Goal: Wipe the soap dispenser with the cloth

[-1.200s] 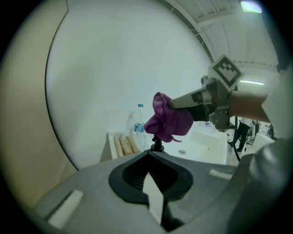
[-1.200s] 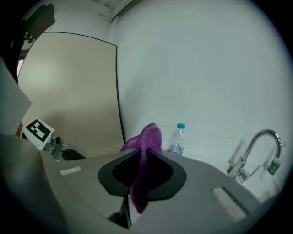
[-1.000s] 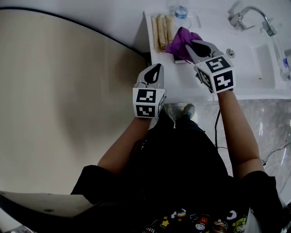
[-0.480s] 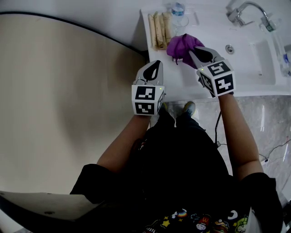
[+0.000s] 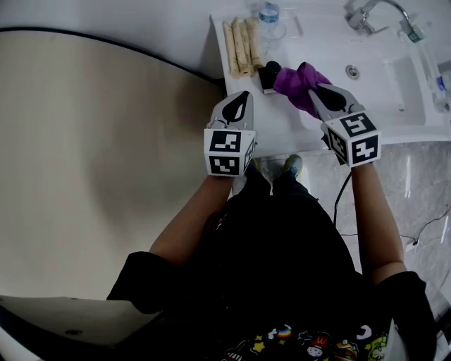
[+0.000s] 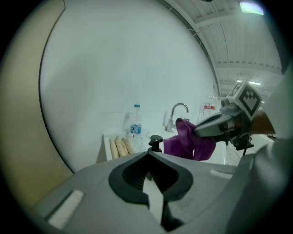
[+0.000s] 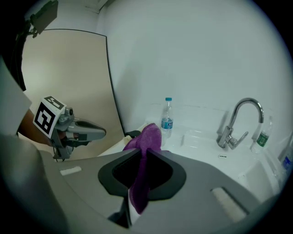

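Note:
The soap dispenser [image 5: 268,75] stands on the white counter, its black pump top showing, also seen from the left gripper view [image 6: 155,142] and as a dark edge in the right gripper view [image 7: 132,134]. A purple cloth [image 5: 299,79] hangs just right of it, touching or nearly touching its side. My right gripper [image 5: 318,90] is shut on the cloth [image 7: 145,157], which runs up between its jaws. My left gripper [image 5: 242,97] hovers at the counter's front left edge, shut and holding nothing [image 6: 149,178], short of the dispenser.
Rolled beige towels [image 5: 239,46] lie at the counter's left end, with a water bottle [image 5: 268,13] behind the dispenser. A chrome faucet [image 5: 361,15] and the sink basin [image 5: 407,86] are to the right. A beige curved wall [image 5: 91,141] is to the left.
The right gripper has carried the cloth to the right, off the dispenser, so its black pump top now shows. The left gripper has stayed put.

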Action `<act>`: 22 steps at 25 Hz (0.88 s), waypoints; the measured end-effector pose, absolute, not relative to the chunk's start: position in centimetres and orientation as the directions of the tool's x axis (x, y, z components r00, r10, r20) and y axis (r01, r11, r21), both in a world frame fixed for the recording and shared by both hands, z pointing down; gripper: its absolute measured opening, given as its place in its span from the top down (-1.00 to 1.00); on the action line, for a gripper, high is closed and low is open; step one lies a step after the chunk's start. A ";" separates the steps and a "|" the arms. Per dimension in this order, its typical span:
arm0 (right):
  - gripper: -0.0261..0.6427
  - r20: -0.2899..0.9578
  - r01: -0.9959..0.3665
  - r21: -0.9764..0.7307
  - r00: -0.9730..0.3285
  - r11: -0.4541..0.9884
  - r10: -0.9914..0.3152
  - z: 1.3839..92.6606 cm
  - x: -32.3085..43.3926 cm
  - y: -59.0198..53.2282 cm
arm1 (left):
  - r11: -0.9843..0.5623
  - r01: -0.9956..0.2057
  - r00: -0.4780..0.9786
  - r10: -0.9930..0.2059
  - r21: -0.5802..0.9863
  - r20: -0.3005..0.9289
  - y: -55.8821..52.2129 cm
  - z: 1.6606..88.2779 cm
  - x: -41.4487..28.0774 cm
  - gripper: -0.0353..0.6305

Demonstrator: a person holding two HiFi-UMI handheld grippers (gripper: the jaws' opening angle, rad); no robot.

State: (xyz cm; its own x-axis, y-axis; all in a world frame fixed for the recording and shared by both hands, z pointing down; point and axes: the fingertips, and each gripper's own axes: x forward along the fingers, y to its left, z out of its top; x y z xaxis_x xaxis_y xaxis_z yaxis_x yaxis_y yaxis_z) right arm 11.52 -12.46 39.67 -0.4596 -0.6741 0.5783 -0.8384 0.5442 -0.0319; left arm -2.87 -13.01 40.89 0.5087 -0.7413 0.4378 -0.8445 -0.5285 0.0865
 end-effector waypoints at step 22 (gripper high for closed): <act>0.75 0.531 -0.780 -0.025 -0.541 0.626 -0.653 39.2 5.3 -17.7 | -0.474 -0.876 0.460 -0.770 0.086 0.443 -12.9 40.7 -5.8 0.89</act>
State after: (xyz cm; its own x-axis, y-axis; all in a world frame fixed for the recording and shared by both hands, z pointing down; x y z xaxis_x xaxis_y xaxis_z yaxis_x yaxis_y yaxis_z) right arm 5.32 -17.72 39.17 -0.5409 -0.6525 0.5307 -0.7797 0.6257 -0.0254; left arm -5.81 -12.86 40.67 0.4599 -0.7698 0.4426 -0.8763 -0.4740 0.0862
